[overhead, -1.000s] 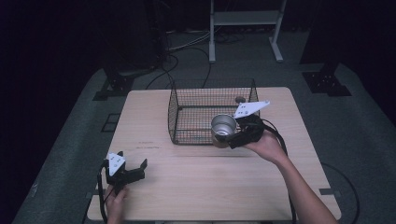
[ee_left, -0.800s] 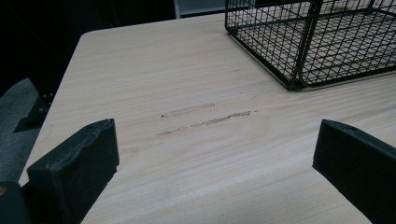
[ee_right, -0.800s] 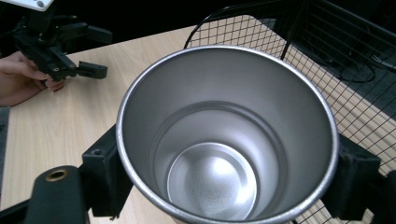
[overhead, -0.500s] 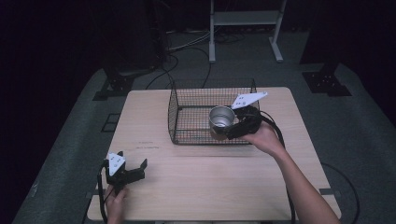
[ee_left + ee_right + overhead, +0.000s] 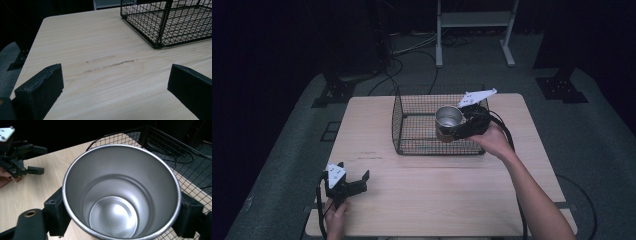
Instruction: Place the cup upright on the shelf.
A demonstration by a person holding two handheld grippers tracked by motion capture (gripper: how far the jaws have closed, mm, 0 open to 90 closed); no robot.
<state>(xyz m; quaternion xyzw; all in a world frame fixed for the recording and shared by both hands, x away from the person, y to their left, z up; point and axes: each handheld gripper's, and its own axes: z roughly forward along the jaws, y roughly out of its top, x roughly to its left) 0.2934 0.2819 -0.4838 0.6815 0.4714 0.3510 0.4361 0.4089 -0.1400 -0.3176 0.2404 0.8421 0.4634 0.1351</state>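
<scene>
Lifted higher and carried over the wire basket (image 5: 434,127), the steel cup (image 5: 448,116) is pinched by the right hand-held gripper (image 5: 455,131), likely for placing inside. Near the basket, the left hand-held gripper (image 5: 353,181) is held spread above the counter (image 5: 437,195).

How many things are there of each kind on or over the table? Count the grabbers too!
Metal cup: 1
Wire basket: 1
Grippers: 2, the left gripper and the right gripper
Total: 4
</scene>
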